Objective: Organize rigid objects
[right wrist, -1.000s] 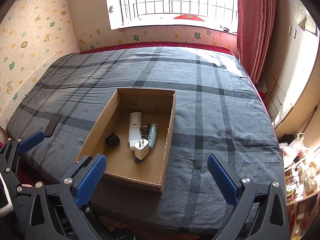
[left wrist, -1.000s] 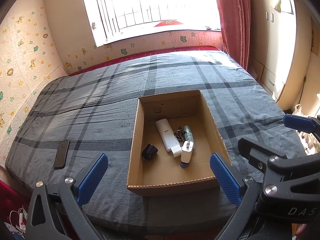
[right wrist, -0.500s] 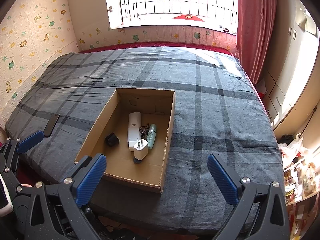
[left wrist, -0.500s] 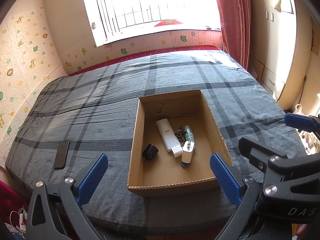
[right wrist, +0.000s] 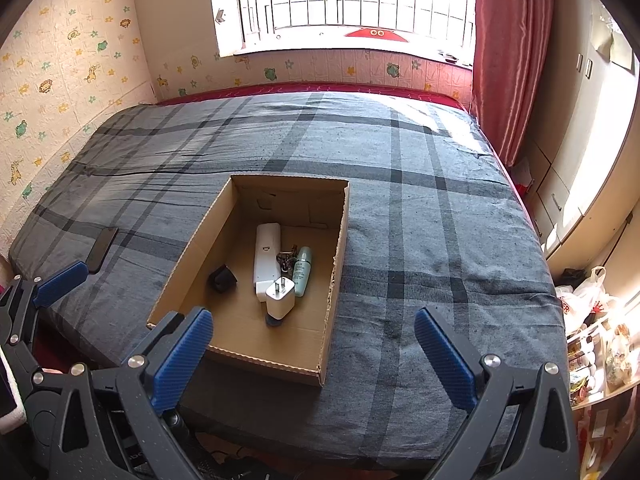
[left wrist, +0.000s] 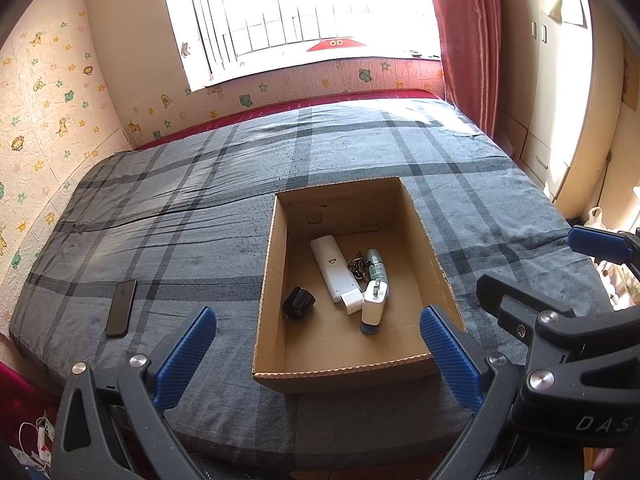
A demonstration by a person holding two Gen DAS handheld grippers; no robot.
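Note:
An open cardboard box (left wrist: 424, 236) (right wrist: 338, 248) sits on the grey plaid bed. Inside lie a white remote (left wrist: 330, 266) (right wrist: 266, 250), a white charger plug (left wrist: 374, 306) (right wrist: 280, 298), a small green bottle (left wrist: 376, 265) (right wrist: 302, 265), a bunch of keys (left wrist: 358, 268) (right wrist: 285, 260) and a small black object (left wrist: 298, 302) (right wrist: 222, 278). A black phone (left wrist: 121, 307) (right wrist: 102, 244) lies on the bed left of the box. My left gripper (left wrist: 318, 360) is open and empty, near the box's front edge. My right gripper (right wrist: 314, 354) is open and empty, above the box's near right corner.
The bed (right wrist: 420, 200) fills the room, with wallpapered walls at left and back. A red curtain (right wrist: 512, 48) and cupboards (right wrist: 580, 120) stand at right. Bags and clutter (right wrist: 592, 320) lie on the floor beyond the bed's right edge.
Both views shift very slightly; the box and its contents sit a touch higher in the right wrist view. Both grippers stay open and empty.

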